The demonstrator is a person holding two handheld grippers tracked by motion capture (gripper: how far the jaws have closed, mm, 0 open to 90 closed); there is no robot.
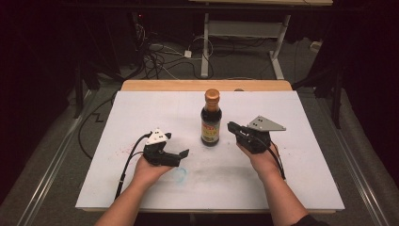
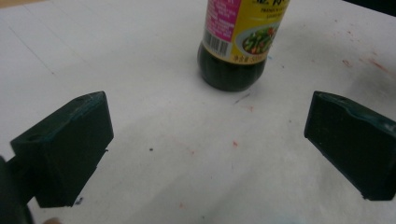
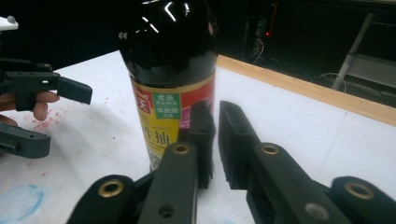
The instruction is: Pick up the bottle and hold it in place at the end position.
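Bottle (image 2: 239,42) top cut off above left gripper (image 2: 208,149) camera frame

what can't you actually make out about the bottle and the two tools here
- Bottle top: cut off by the upper edge in the left gripper view; its cap is also cropped in the right gripper view.
- Label text: too small in the high view, partly covered by the right tool in the right gripper view.
- Right tool tips: too small and dark in the high view to tell whether they touch the bottle.
- Left tool body: below the frame edge in the left gripper view.
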